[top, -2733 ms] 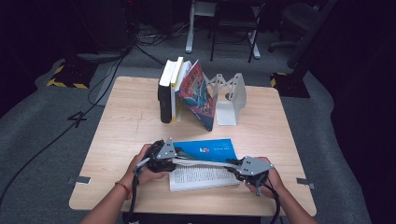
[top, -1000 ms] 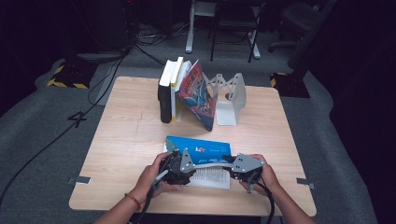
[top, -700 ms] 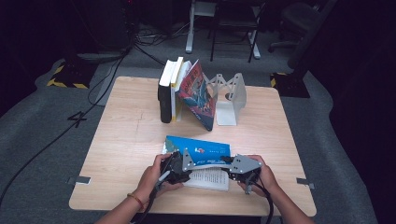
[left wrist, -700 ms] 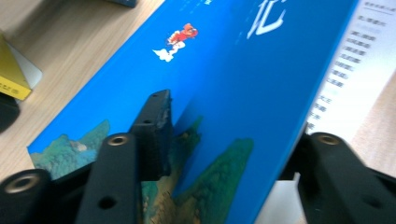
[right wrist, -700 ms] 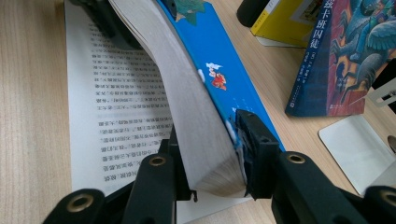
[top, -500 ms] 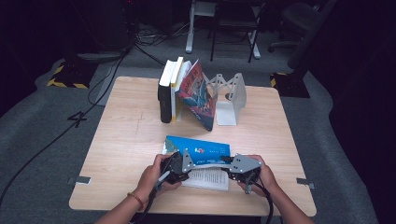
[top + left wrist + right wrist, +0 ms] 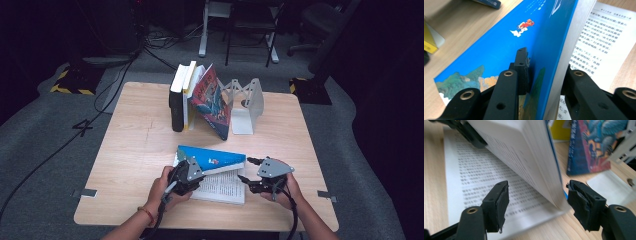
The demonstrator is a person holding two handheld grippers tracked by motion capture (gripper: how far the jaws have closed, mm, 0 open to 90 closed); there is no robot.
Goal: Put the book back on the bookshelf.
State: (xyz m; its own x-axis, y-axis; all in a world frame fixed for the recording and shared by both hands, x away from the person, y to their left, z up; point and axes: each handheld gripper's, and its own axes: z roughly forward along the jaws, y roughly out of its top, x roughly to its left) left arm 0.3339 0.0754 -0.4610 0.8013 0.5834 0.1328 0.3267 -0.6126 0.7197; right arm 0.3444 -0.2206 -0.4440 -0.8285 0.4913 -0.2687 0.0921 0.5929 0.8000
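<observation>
Closing on the blue book's (image 7: 212, 157) lifted cover and pages near the tabletop's (image 7: 135, 150) front edge, the left tool (image 7: 186, 176) grips firmly while the right tool (image 7: 247, 177), jaws just spreading, stands open around the page edge — lift slowly, keeping pages together.

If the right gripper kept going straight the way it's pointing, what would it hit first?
Most likely the lifted page block of the blue book, which hangs between the right gripper's open jaws just ahead; exact depth is unclear.
</observation>
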